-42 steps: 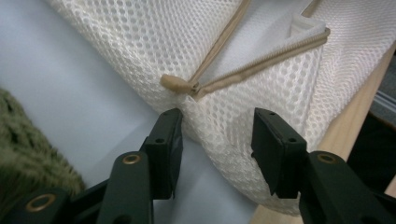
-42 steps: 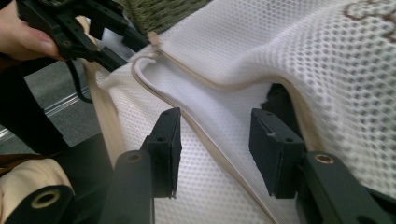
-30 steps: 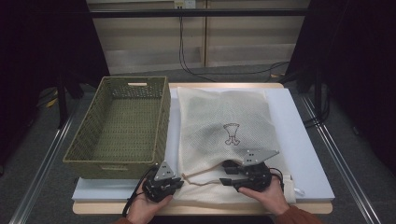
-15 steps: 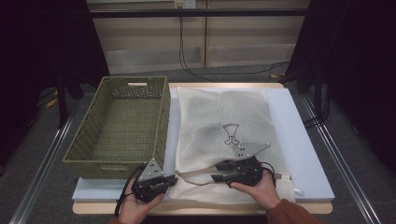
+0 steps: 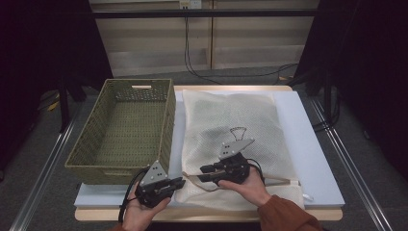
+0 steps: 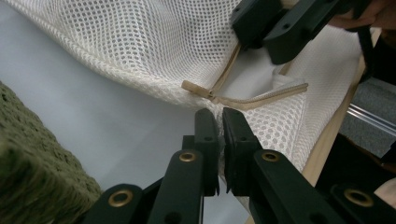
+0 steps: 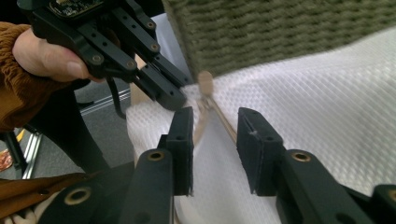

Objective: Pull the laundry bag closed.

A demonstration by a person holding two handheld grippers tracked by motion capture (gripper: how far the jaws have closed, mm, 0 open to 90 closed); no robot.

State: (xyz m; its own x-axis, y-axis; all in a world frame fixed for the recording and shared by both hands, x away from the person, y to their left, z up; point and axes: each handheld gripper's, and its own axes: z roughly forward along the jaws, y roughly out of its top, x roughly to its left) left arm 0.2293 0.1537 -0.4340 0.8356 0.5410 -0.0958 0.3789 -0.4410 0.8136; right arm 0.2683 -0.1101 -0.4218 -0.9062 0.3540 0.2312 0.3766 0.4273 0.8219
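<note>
A: How far is the work advanced?

B: The mesh laundry bag [image 5: 231,130] is not yet opened. Its corner at 6 o'clock is pinched by the closed left gripper [image 6: 220,122]. The zipper pull [image 7: 204,80] is approached by the right gripper [image 7: 214,125]; its jaws have just been closing, half open, with the zip tape between them, ungripped.

A: And the bag?

B: It is laid flat on the white pad [image 5: 312,149], at 3 o'clock of the wicker basket [image 5: 126,126]; its long axis is directed from 6 to 12 o'clock.

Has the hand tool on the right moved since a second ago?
Yes. The right gripper has slid left along the mesh bag's near edge, toward the green basket, its fingers closing around the zipper.
</note>
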